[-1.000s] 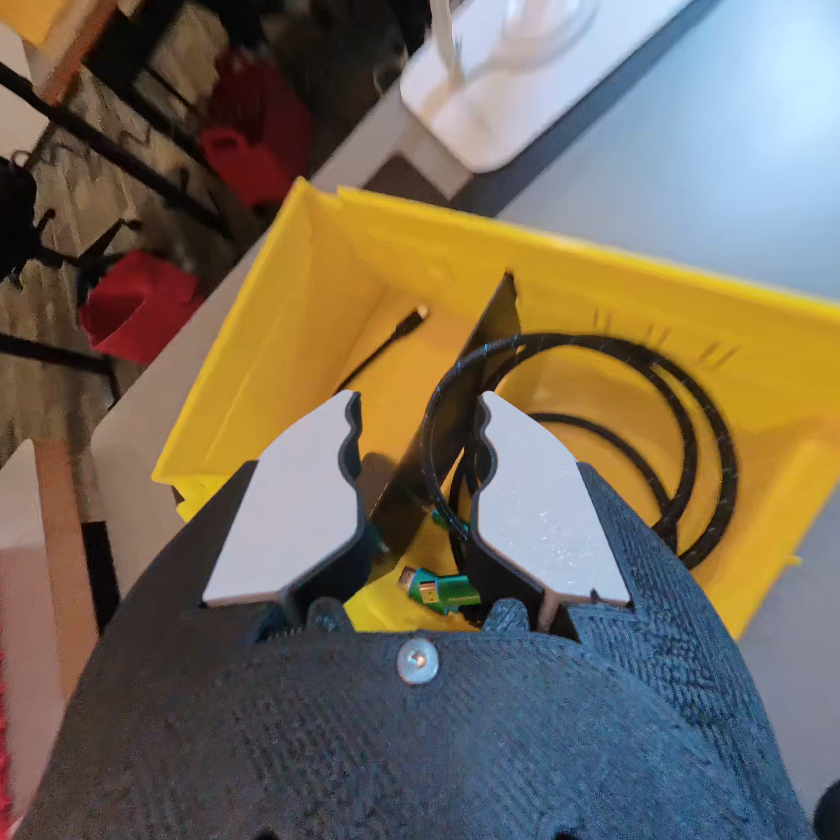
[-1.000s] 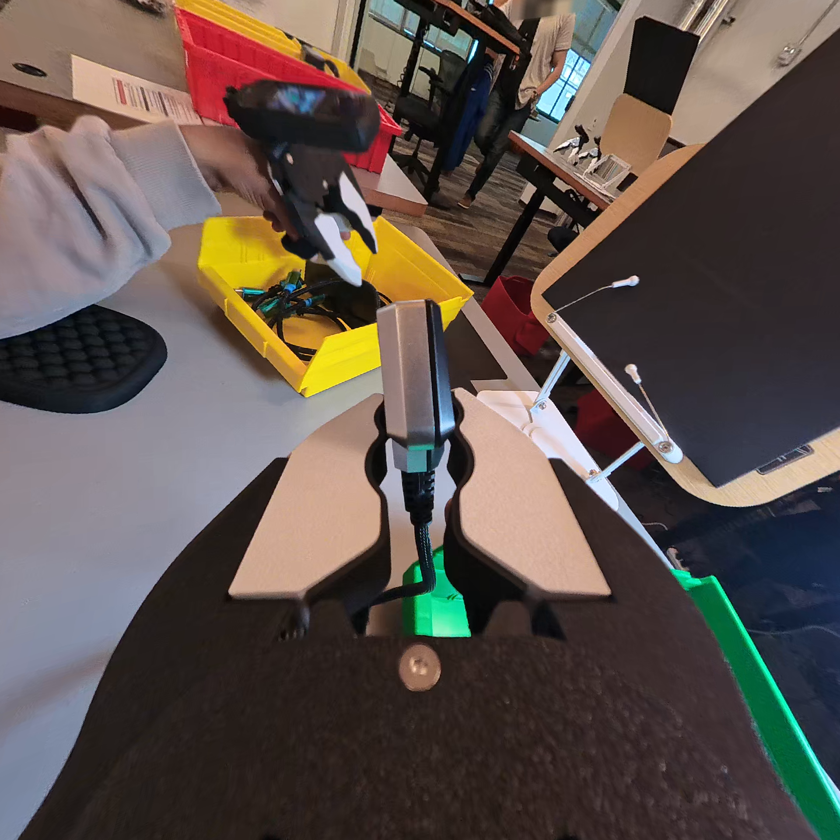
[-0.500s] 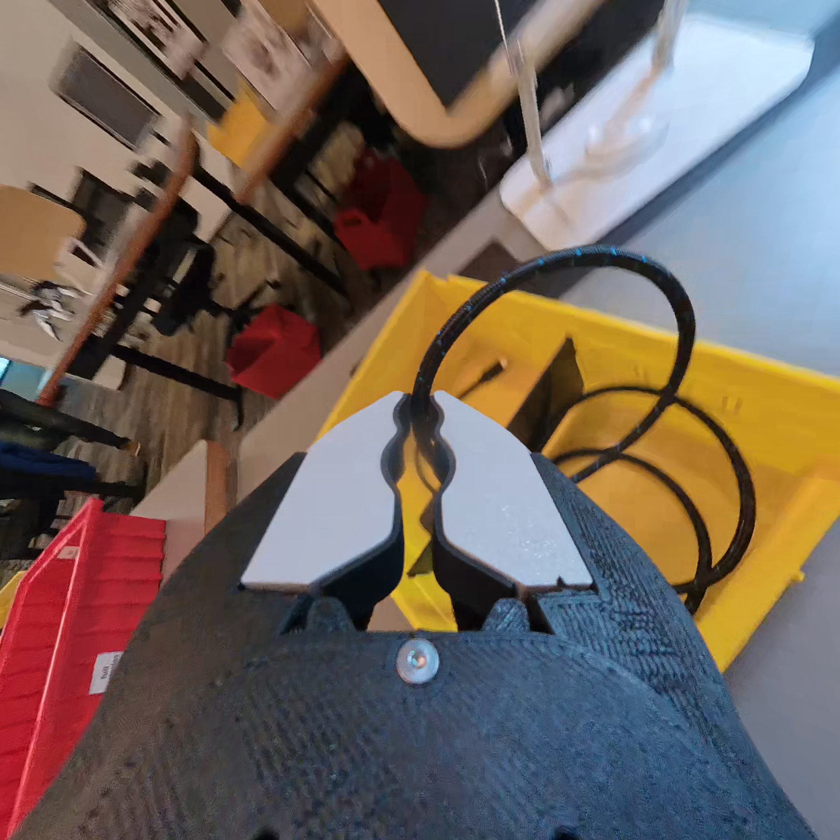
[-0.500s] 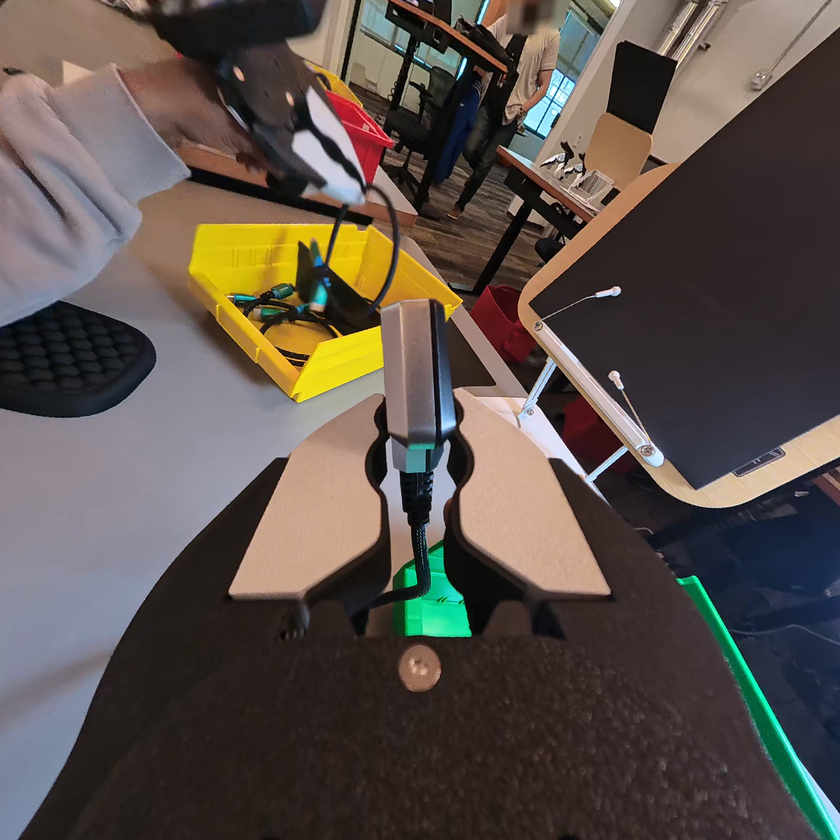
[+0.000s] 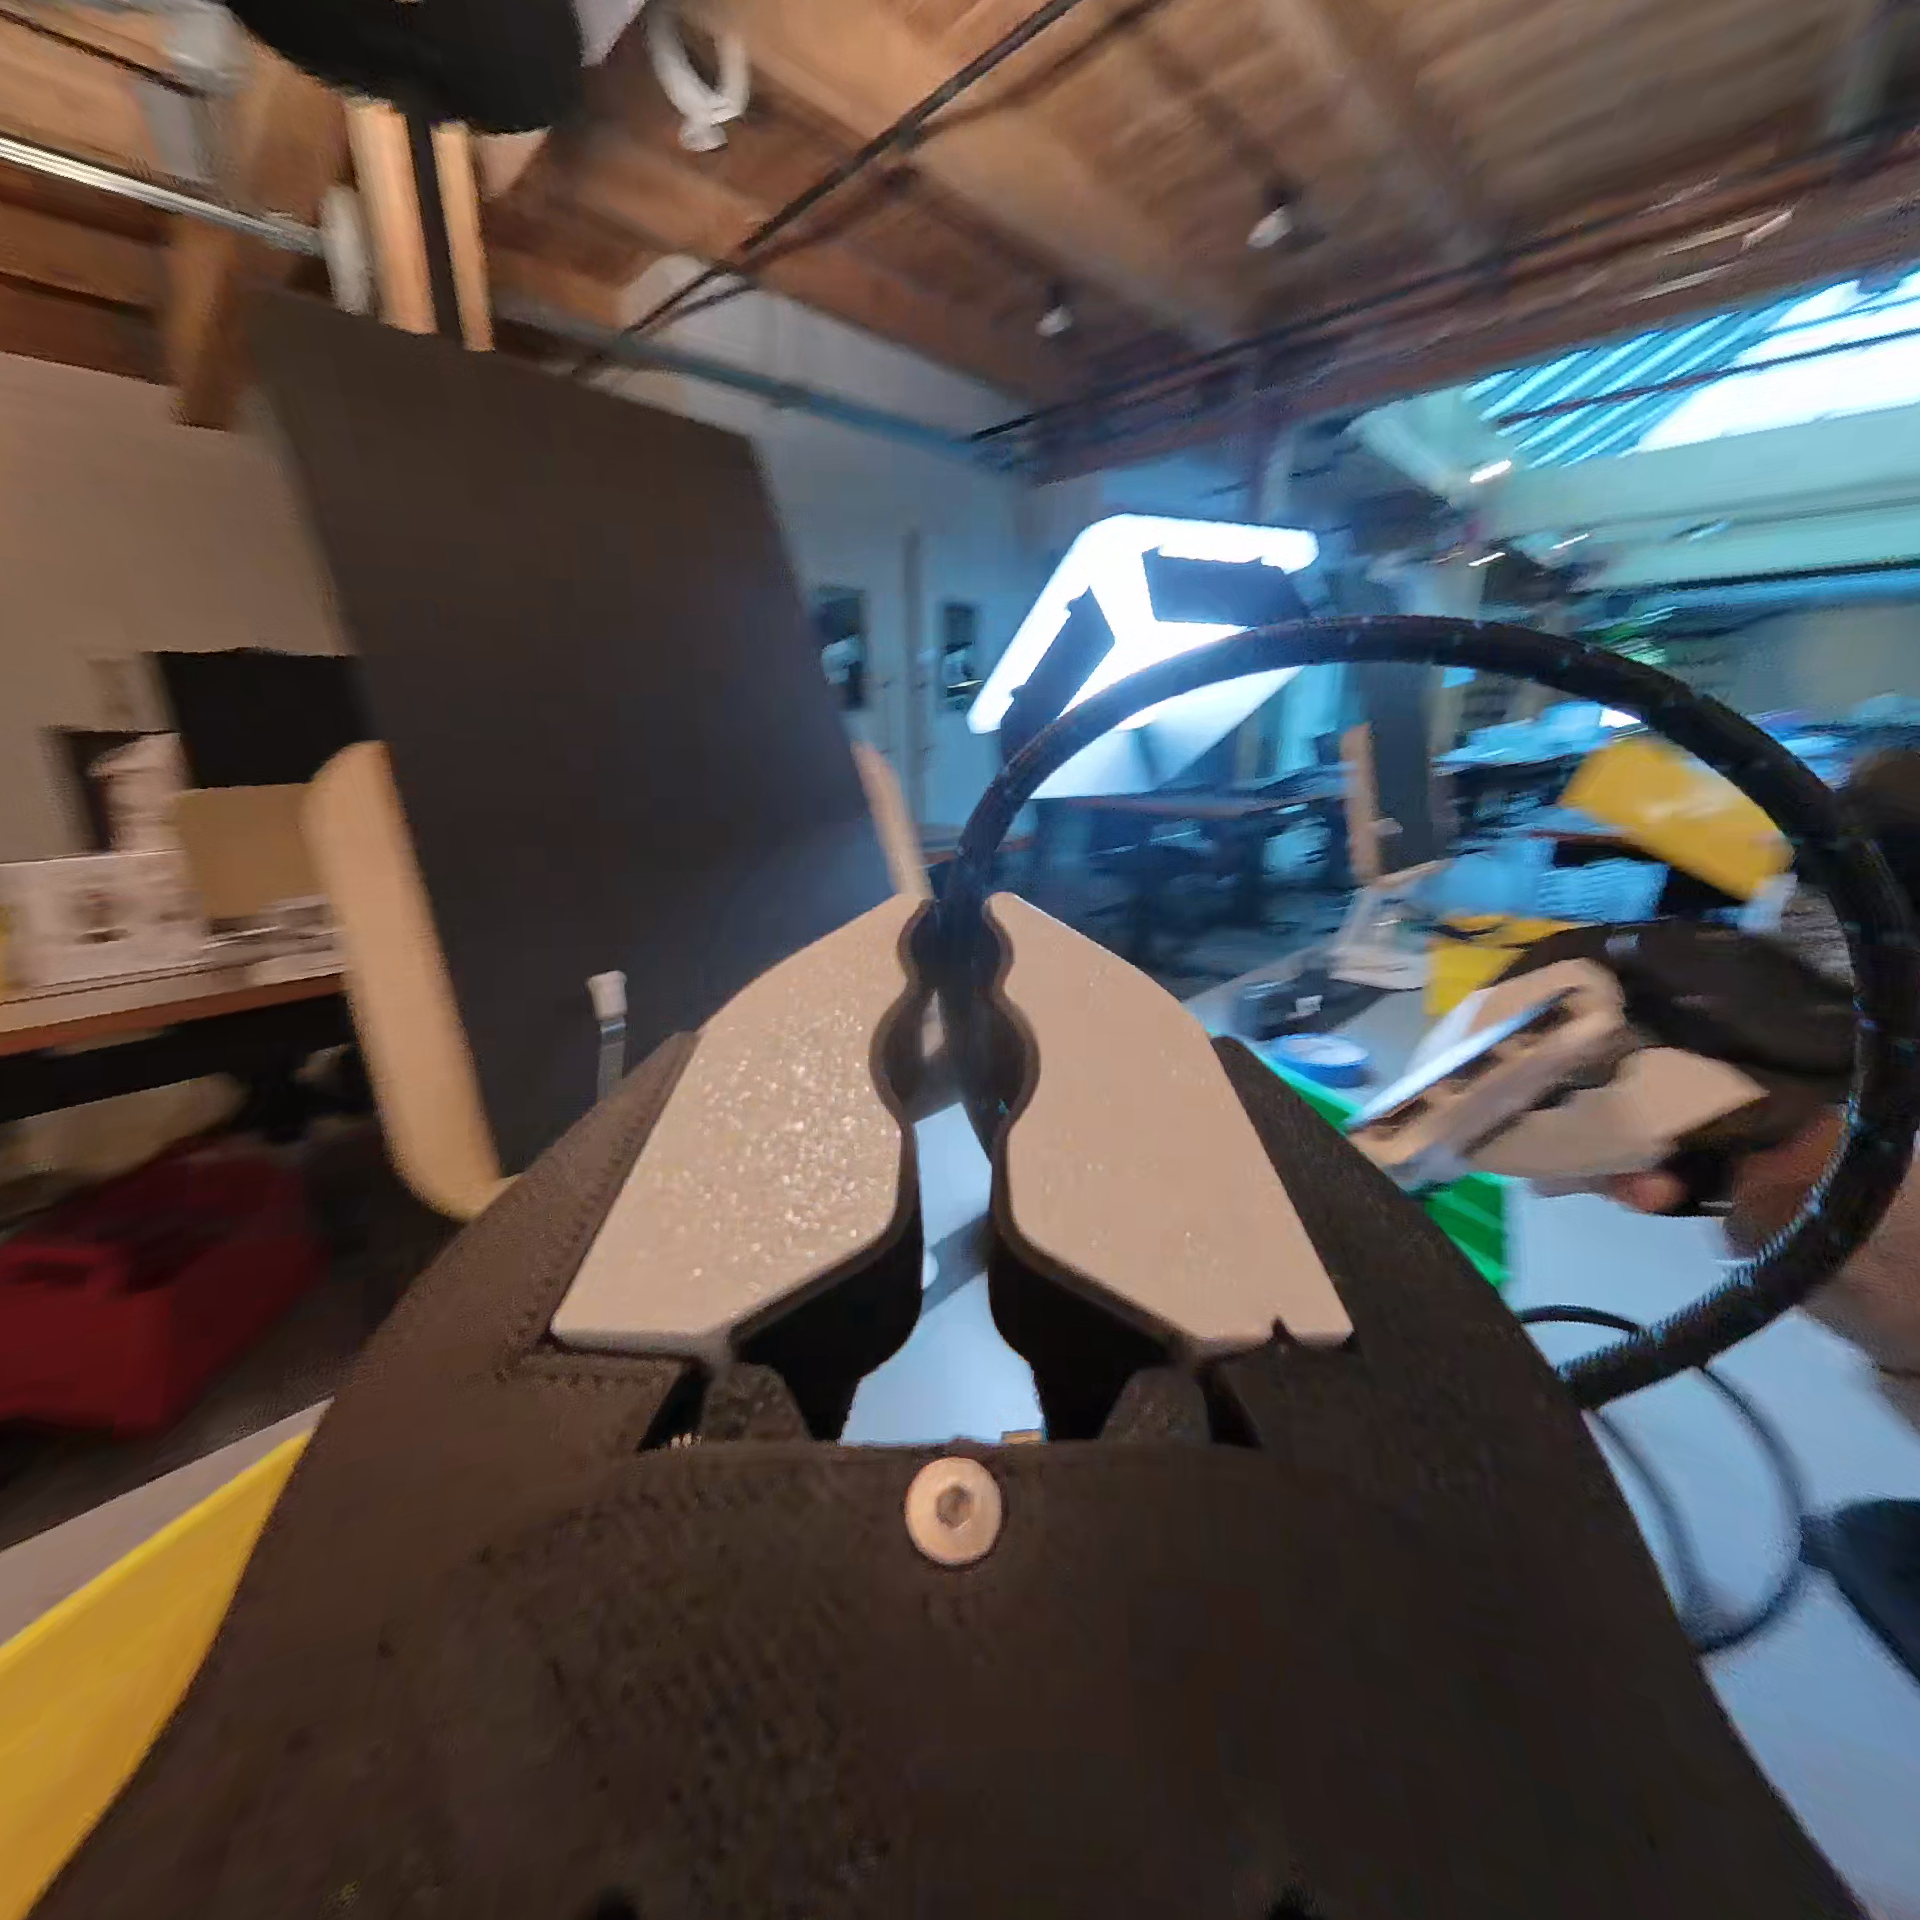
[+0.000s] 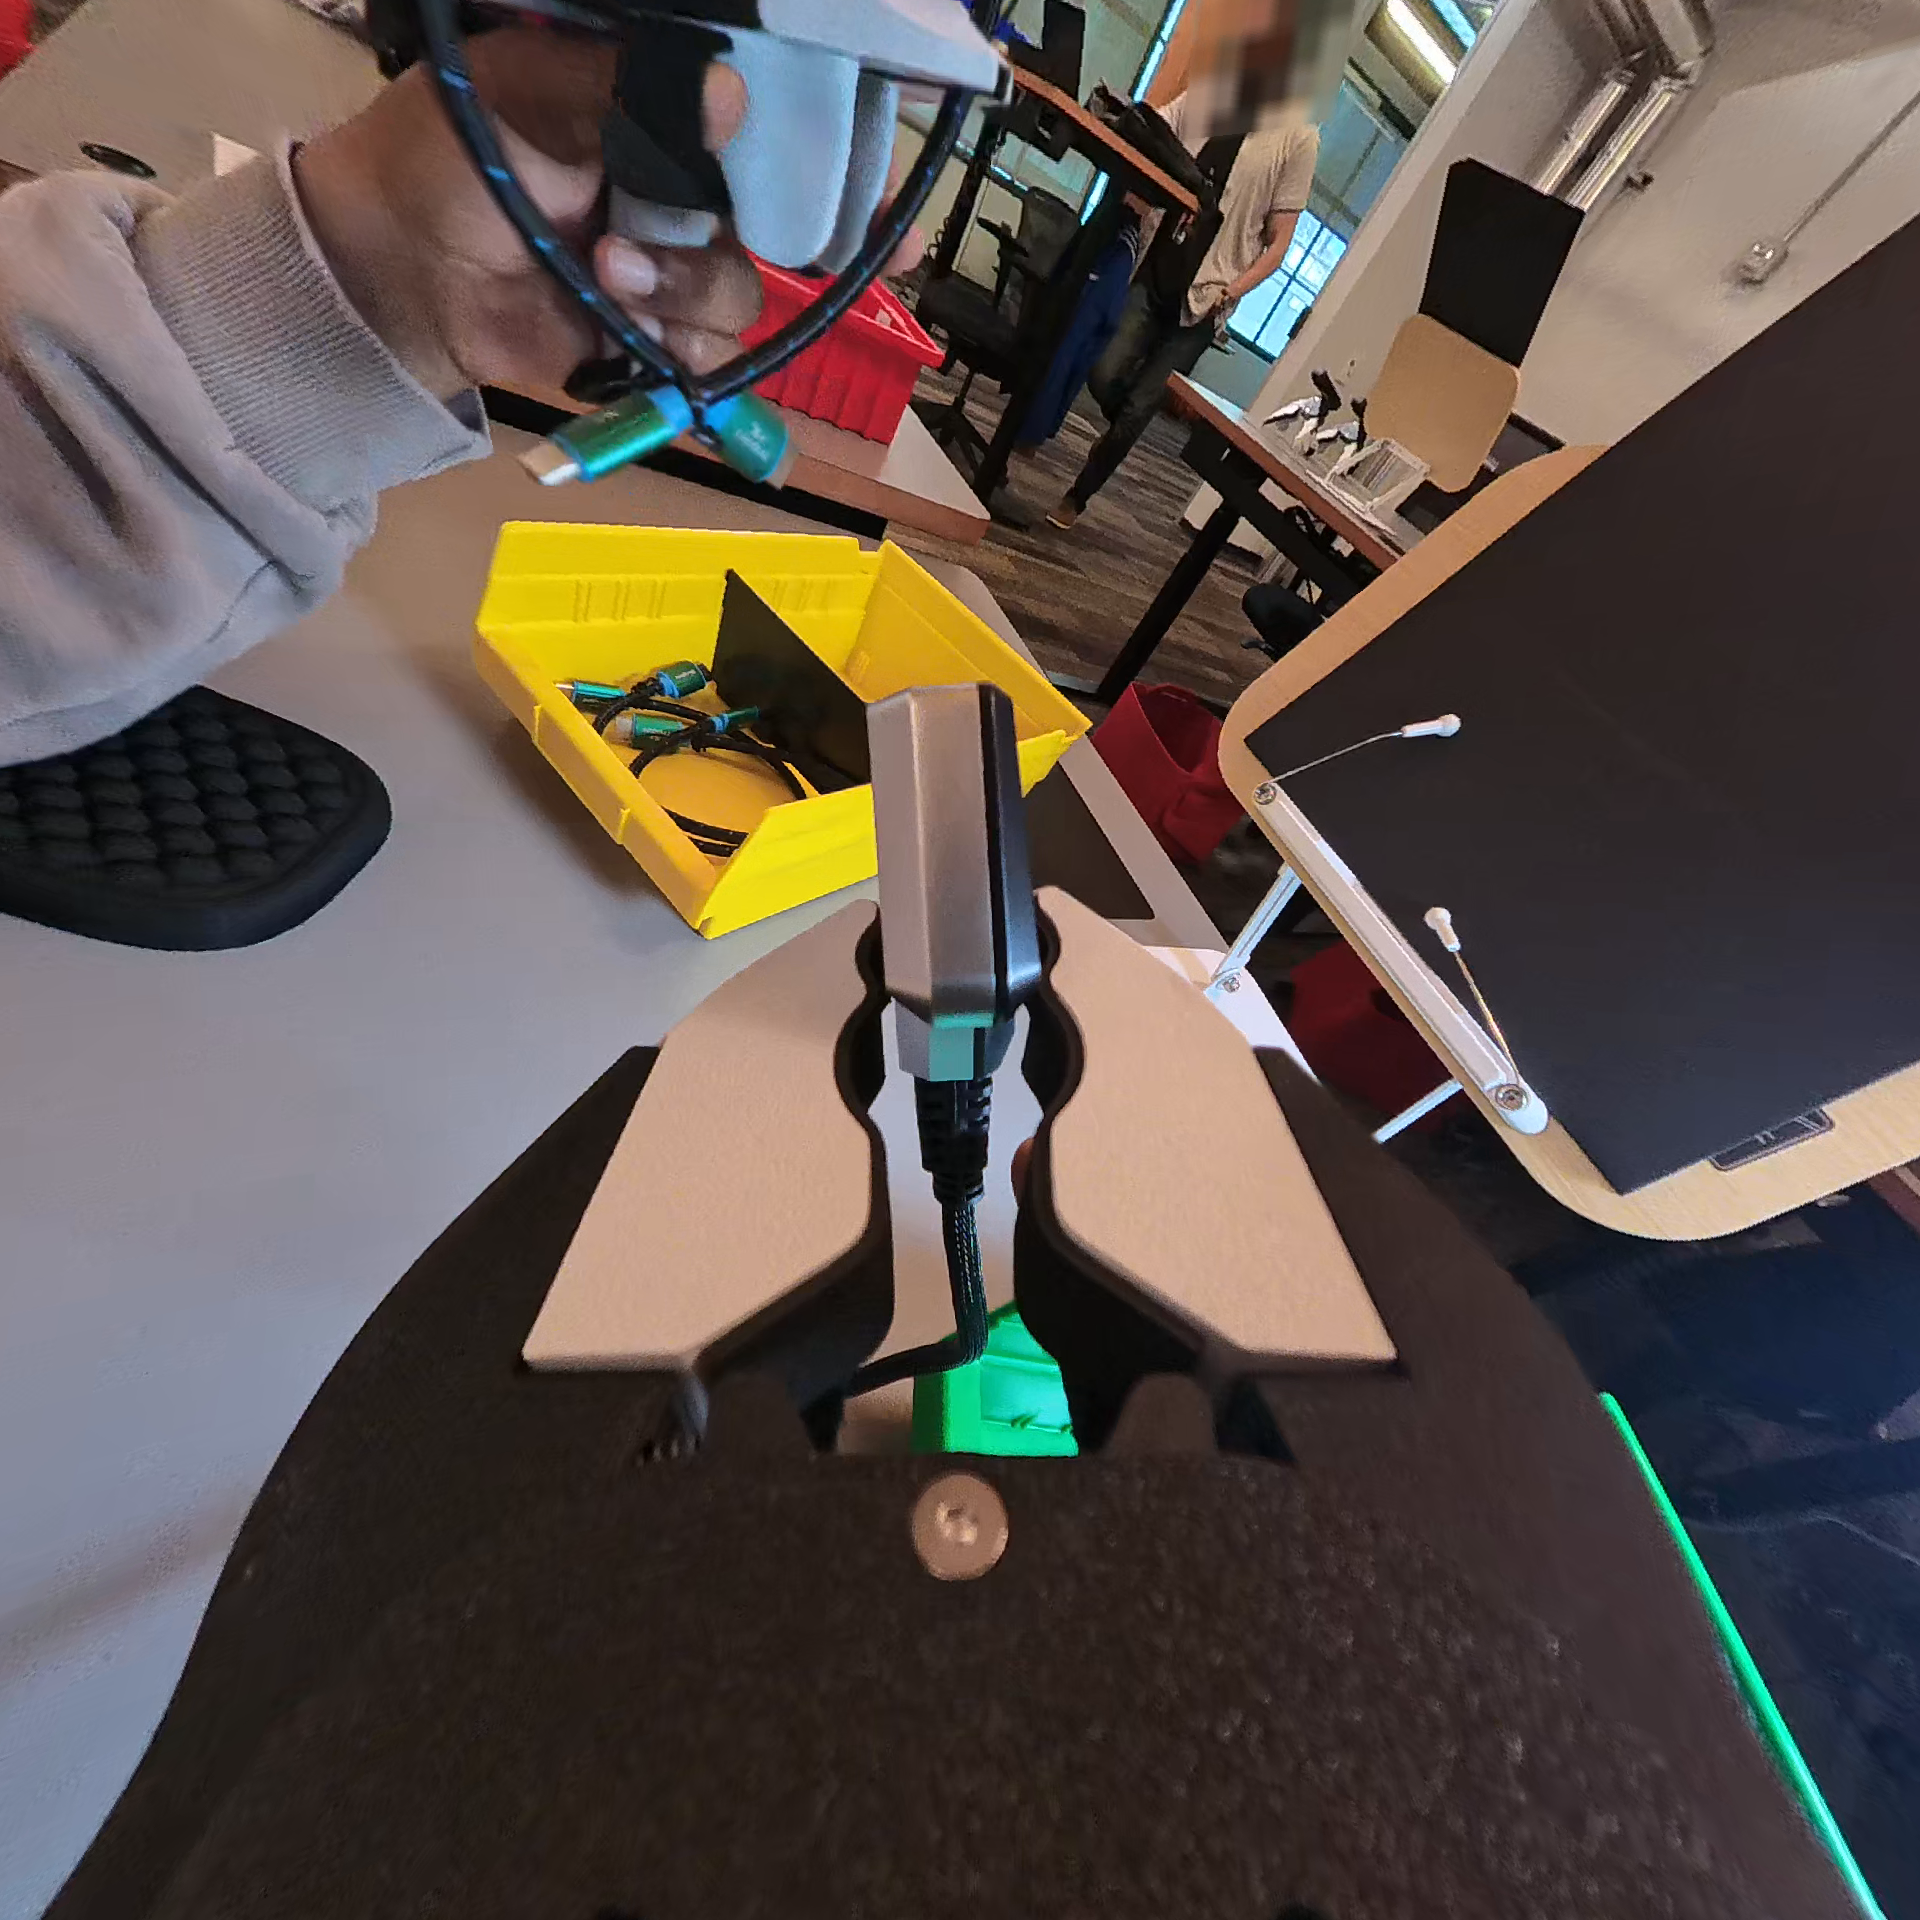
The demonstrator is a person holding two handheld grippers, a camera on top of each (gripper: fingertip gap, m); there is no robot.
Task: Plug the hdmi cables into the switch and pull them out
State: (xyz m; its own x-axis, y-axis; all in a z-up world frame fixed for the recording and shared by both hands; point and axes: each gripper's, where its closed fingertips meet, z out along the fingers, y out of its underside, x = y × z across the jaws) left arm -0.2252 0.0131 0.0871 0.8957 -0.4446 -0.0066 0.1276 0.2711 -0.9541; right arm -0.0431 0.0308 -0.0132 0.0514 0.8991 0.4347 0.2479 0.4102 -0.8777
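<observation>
My left gripper [image 5: 951, 920] is shut on a black braided HDMI cable [image 5: 1558, 665], which arcs in a loop to the right. In the right wrist view it [image 6: 935, 62] is high at the top, in a person's hand. The cable's two teal-green plugs [image 6: 613, 436] dangle below the hand. My right gripper [image 6: 951, 935] is shut on the grey switch [image 6: 945, 852], held upright, its own black cord running down between the fingers. It shows blurred at the right of the left wrist view [image 5: 1455, 1101].
A yellow bin [image 6: 790, 883] with a black divider and several more cables [image 6: 665, 722] sits on the grey table. A black wrist rest [image 6: 177, 821] lies at the left. A green bin [image 6: 987, 1392] is under my right gripper. A tilted black board [image 6: 1662, 727] stands at the right. Across from one pair of fingers to the other is roughly 20 centimeters.
My left gripper closed on the cable in the yellow bin, lifted it out and swung up and toward the right gripper. The right gripper stayed in place with the switch.
</observation>
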